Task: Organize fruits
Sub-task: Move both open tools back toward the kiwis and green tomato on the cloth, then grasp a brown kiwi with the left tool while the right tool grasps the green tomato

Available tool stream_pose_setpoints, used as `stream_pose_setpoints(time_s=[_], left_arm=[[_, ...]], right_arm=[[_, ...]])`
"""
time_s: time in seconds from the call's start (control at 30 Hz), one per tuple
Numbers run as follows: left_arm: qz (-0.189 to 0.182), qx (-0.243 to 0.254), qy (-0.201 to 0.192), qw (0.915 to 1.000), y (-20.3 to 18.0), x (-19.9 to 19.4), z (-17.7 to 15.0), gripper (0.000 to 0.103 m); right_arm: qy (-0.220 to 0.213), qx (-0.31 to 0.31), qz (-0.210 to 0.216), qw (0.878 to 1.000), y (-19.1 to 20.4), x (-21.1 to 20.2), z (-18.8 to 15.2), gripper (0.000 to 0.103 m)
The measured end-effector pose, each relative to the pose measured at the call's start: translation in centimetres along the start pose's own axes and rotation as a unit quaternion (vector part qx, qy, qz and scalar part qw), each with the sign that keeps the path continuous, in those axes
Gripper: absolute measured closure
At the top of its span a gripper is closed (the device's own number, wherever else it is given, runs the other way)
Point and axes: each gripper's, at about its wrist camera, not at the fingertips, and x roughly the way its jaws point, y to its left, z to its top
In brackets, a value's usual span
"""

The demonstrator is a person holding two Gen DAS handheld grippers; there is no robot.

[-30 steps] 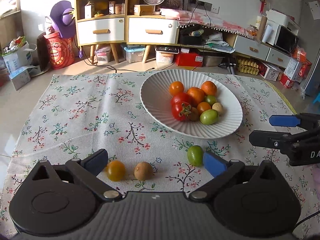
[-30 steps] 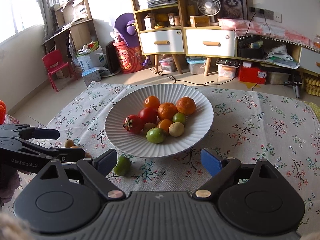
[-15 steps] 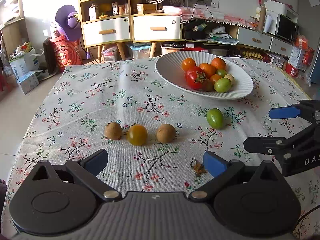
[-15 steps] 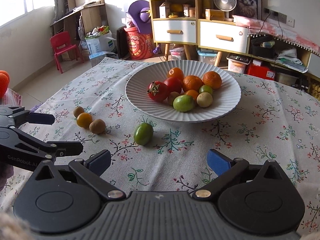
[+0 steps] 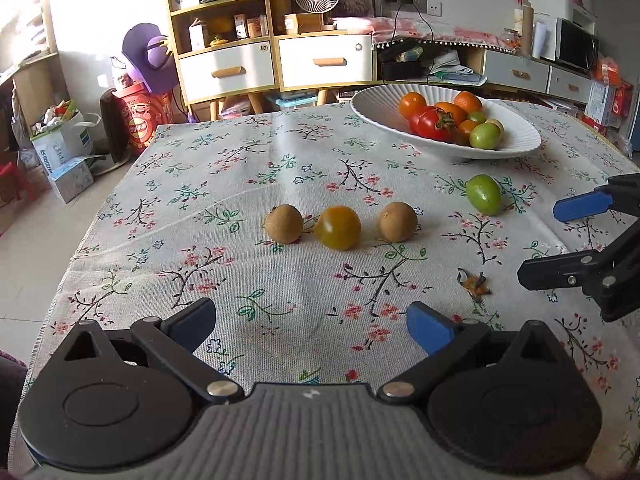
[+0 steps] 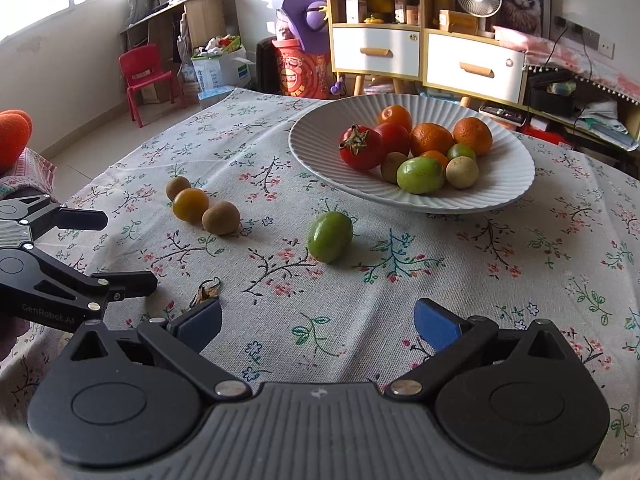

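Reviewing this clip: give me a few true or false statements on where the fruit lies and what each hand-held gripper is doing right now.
1. Four fruits lie loose on the tablecloth, outside the white bowl. True.
2. The yellow tomato lies between two brown fruits. True.
3. The right hand-held gripper is clamped on the loose green tomato. False: its jaws are open and empty, the tomato lies ahead of them.
4. The bowl is empty. False: it holds oranges, red tomatoes and green fruit.
5. The left hand-held gripper is open with nothing between its fingers. True.
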Motion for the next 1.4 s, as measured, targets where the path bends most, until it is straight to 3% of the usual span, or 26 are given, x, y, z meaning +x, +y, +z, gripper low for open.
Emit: stream_pose_setpoints(time_s=[0.43, 0.67, 0.83, 1.1, 1.4], left_arm=[[0.02, -0.066, -0.004, 0.9976, 3.8, 2.3, 1.3, 0.008], [0.019, -0.067, -0.009, 0.9975, 3.7, 3.0, 2.1, 0.01], [0.015, -0.066, -0.018, 0.9976, 3.3, 3.2, 2.8, 0.027], [0.0, -0.059, -0.025, 0.998, 2.5, 3.3, 3.4, 0.058], [-0.011, -0.057, -0.024, 0.998, 2.1, 3.2, 3.5, 0.083]], right_arm=[[-0.014, -0.027, 0.0, 1.0, -0.2, 1.2, 0.6, 0.002], [-0.029, -0.018, -0.008, 0.999, -0.8, 1.7, 1.3, 0.02], [-0.034, -0.019, -0.008, 0.999, -1.0, 1.8, 1.6, 0.032], [-0.033, -0.021, 0.012, 0.999, -1.2, 1.9, 2.2, 0.063], [-0.028, -0.012, 0.033, 0.999, -1.1, 1.9, 2.4, 0.078]])
